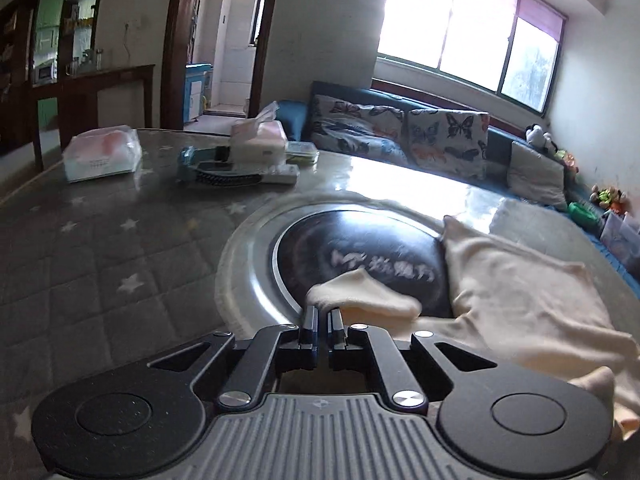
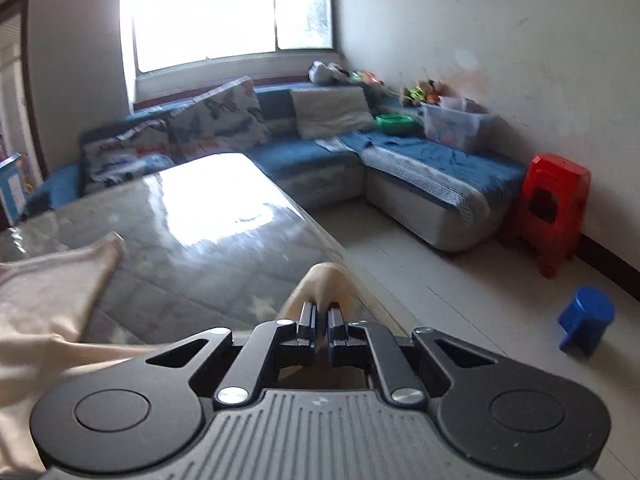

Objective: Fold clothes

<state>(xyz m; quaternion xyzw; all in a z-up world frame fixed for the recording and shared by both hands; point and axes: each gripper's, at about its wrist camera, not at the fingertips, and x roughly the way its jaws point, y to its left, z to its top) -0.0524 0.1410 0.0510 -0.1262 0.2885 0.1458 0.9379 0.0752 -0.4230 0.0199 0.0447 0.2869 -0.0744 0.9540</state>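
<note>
Left gripper [image 1: 323, 312]: fingers nearly pressed together, pinching a corner of the cream garment [image 1: 520, 292]; the pinched flap stands out ahead of the fingertips over the dark round inset [image 1: 340, 248] in the table [image 1: 100, 248]. Right gripper [image 2: 320, 312]: fingers likewise drawn close, nipping another bunched bit of the same cream garment [image 2: 44, 300] near the table's right edge. Most of the cloth lies spread and rumpled on the tabletop between the two tools, one pointed corner reaching toward the far side, some of it draped toward the near edge. Table surface: grey quilted cover with pale stars under a glossy clear sheet, strong window glare on the far part. The inset carries whitish lettering, too blurred to read. Far left of the table: a white plastic-wrapped pack [image 1: 102, 154], well apart from the garment. Beside it, toward the centre, a cluster: a tissue box [image 1: 258, 140] with a tissue sticking up, a blue-handled brush [image 1: 216, 172], and a clear lidded container [image 1: 302, 150] just beside the box. Beyond the table: a blue corner sofa [image 2: 312, 160] with butterfly-print cushions [image 1: 444, 140] under a bright window [image 1: 468, 28]. Right-wrist view also shows a red plastic stool [image 2: 550, 208] against the wall and a small blue stool [image 2: 586, 320] on the floor, apart from each other. Both views slightly motion-blurred.
</note>
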